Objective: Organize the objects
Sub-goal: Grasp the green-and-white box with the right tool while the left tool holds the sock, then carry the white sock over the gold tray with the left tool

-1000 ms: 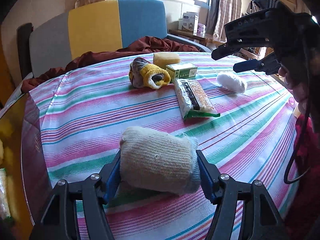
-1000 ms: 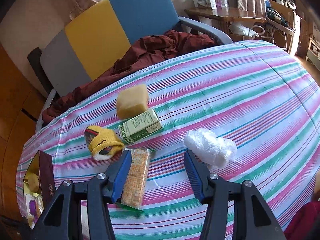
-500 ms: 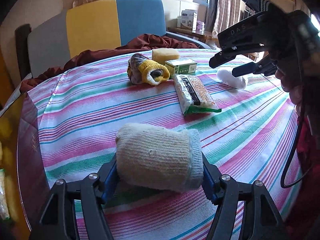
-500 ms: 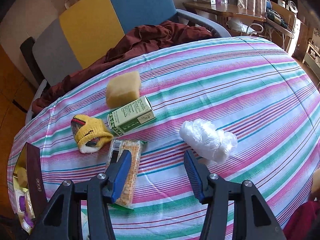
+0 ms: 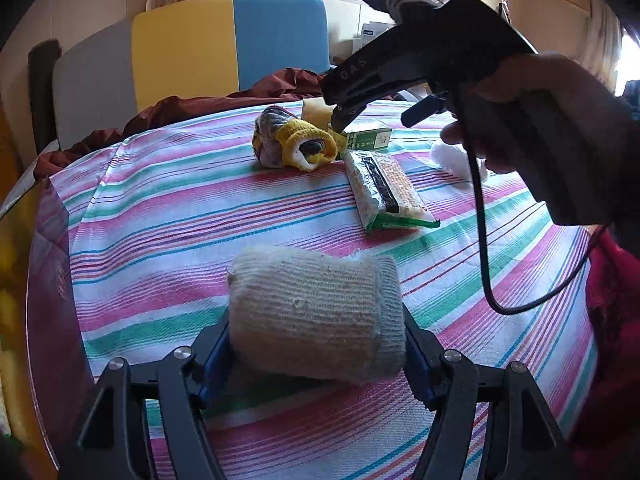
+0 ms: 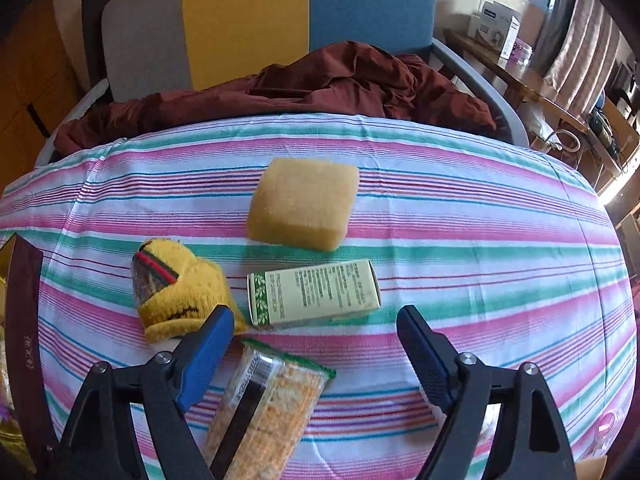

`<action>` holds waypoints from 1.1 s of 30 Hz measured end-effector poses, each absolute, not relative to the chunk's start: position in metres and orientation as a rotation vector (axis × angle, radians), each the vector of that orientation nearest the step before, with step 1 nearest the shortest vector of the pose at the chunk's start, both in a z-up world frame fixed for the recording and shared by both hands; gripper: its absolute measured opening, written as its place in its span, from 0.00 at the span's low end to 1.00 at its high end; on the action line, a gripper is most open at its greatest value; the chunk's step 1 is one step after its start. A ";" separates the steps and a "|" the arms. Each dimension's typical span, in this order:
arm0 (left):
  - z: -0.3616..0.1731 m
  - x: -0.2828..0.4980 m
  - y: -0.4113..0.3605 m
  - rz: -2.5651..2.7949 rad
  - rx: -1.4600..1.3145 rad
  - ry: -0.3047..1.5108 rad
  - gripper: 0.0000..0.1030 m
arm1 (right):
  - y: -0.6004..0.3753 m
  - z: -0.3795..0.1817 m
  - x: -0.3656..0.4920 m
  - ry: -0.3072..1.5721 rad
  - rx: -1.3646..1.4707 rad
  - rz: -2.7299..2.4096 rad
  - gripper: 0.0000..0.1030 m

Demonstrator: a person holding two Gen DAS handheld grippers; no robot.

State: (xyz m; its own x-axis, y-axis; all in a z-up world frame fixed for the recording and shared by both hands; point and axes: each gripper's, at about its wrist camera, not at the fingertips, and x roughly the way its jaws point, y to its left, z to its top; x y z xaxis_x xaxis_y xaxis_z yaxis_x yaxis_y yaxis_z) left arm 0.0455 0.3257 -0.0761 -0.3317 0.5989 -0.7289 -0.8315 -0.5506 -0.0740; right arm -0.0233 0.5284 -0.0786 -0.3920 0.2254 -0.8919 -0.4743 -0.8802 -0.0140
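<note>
My left gripper [image 5: 316, 344] is shut on a rolled beige sock [image 5: 316, 312], held just above the striped tablecloth [image 5: 200, 216]. My right gripper [image 6: 316, 324] is open and empty, hovering over the green box [image 6: 316, 292] and the cracker packet [image 6: 272, 412]. It also shows in the left wrist view [image 5: 376, 116], above the green box [image 5: 366, 138]. A yellow sock roll [image 6: 172, 284] lies left of the box and a yellow sponge [image 6: 304, 204] behind it. In the left wrist view the yellow sock roll [image 5: 296, 144] and cracker packet [image 5: 384, 188] lie mid-table.
A white plastic bundle [image 5: 452, 160] lies at the right, partly hidden by the hand. A dark red box [image 5: 48, 280] with yellow contents stands at the table's left edge. A chair [image 6: 248, 20] with a maroon cloth [image 6: 320, 80] stands behind the table.
My right gripper has moved left and forward, from beside the white bundle to over the green box and cracker packet. My left gripper still holds the beige sock, nearly unmoved.
</note>
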 end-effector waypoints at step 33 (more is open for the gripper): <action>-0.076 0.047 0.328 1.973 -0.902 0.391 0.73 | 0.494 -0.091 0.075 0.387 -1.481 2.142 0.71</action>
